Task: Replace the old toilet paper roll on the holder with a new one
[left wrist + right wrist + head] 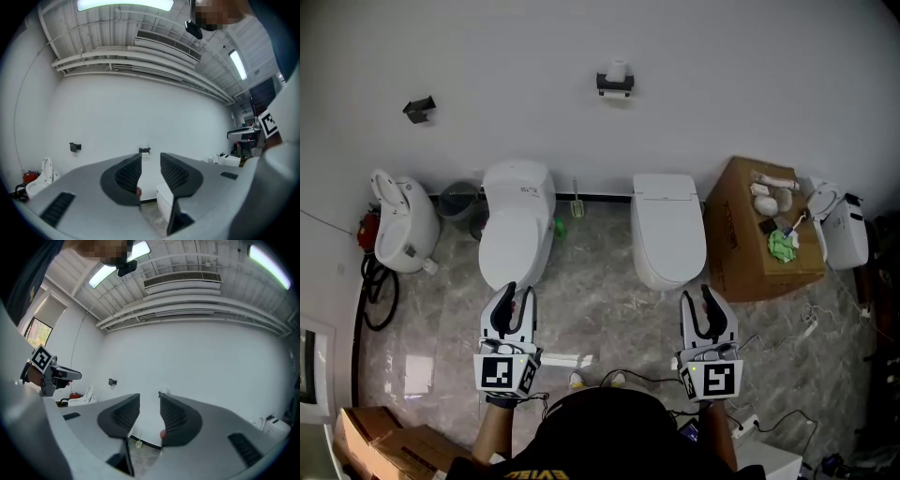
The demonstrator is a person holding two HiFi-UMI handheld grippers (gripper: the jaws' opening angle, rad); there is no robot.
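The holder (615, 86) hangs on the white wall's upper middle, straight ahead of both grippers and well apart from them, above the gap between two glossy white toilets (517, 225). A small white roll (619, 69) sits on this black bracket; at this range I cannot tell which way its long axis runs. The holder lies between the two grippers' lines, slightly nearer the right gripper (697, 298) than the left gripper (514, 292). Both point level at the wall with ribbed black jaws spread a little and nothing between them. Pale, roll-like things (766, 199) lie on the top of a cardboard box (741, 234) at the right, likely the new roll, so the right hand looks better placed for either reach.
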